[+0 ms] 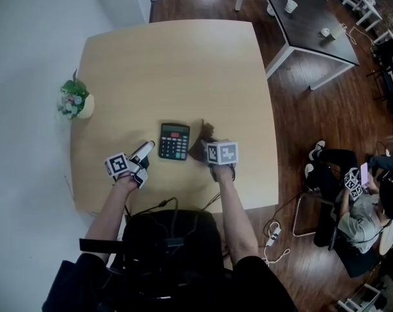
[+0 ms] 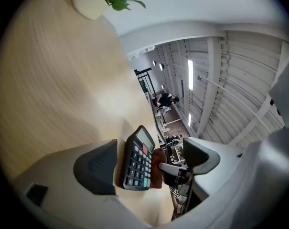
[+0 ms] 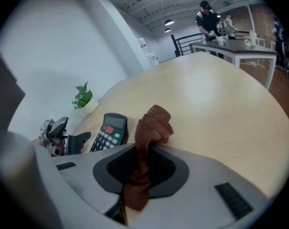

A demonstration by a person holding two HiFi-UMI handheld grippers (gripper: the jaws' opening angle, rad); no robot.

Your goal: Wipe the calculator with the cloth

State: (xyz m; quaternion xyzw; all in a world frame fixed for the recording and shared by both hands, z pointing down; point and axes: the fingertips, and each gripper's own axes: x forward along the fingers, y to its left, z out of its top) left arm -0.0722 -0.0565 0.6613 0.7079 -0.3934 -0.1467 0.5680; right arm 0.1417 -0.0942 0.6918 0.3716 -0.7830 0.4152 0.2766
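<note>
One black desk calculator lies flat near front edge of pale wooden table; wide bare top beyond. One brown cloth, bunched, clamped in R gripper, just right of calc. L gripper jaws apart, gripping nothing, just left. One potted plant at left edge. Dark wood floor

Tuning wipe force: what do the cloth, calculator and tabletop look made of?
Cloth: brown soft fabric, matte; bunches in limp folds.
Calculator: dark hard plastic, likely; rigid case, moulded keys.
Tabletop: pale wood-look, faint grain; laminate or veneer, can't tell.
</note>
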